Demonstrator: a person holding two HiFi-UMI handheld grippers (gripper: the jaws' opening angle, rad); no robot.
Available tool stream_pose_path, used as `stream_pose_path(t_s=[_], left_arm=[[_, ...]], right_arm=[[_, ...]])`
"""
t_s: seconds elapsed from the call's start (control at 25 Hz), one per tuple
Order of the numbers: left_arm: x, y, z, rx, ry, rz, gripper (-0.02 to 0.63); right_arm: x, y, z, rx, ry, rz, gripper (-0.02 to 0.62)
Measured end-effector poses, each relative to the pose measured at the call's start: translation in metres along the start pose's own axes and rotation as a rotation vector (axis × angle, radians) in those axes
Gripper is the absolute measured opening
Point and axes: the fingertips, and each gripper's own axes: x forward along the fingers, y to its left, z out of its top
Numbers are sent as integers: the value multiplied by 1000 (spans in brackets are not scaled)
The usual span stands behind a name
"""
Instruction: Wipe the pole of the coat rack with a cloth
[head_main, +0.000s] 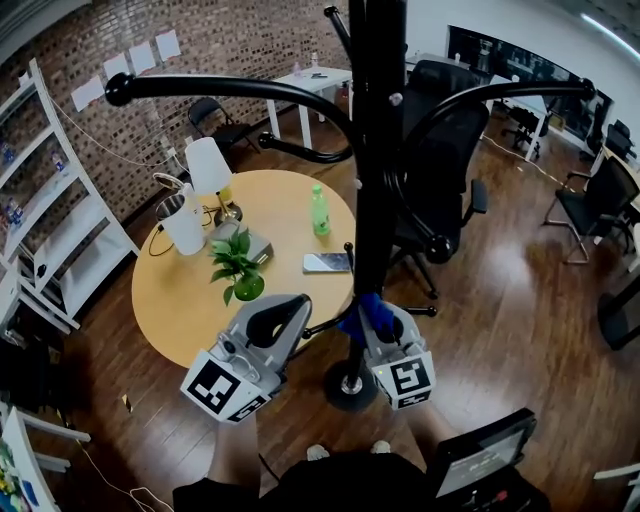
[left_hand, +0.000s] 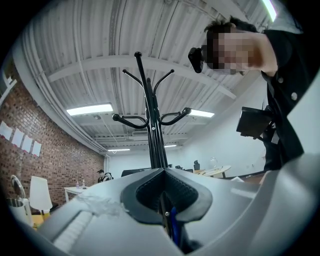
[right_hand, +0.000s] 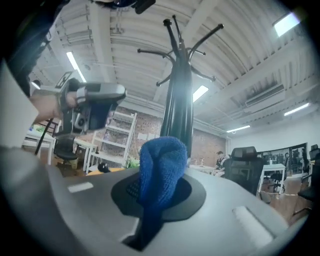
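Observation:
The black coat rack pole (head_main: 375, 150) rises through the middle of the head view, with curved hooks above. My right gripper (head_main: 374, 322) is shut on a blue cloth (head_main: 361, 318), which is against the pole low down, above the round base (head_main: 350, 386). In the right gripper view the cloth (right_hand: 162, 167) bulges out of the jaws of this gripper (right_hand: 161, 187) in front of the pole (right_hand: 181, 115). My left gripper (head_main: 300, 306) is left of the pole, jaws together and empty, beside a short low peg. Its own view shows that gripper (left_hand: 162, 172) aimed at the pole (left_hand: 156, 145).
A round wooden table (head_main: 180, 295) behind the left gripper carries a potted plant (head_main: 238, 265), green bottle (head_main: 320, 210), phone (head_main: 327, 262), lamp (head_main: 208, 168) and white jug (head_main: 182, 222). A black office chair (head_main: 445, 150) stands right of the pole. White shelves (head_main: 50, 225) line the left wall.

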Motion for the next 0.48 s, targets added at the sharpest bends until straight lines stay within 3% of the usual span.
stream_pose_path(t_s=[0.28, 0.48], left_arm=[[9, -4, 16, 38, -46, -34, -6], [9, -2, 27, 61, -77, -33, -6]], right_arm=[[3, -18, 132, -93, -279, -33, 23], [4, -29, 211, -165, -425, -42, 23]])
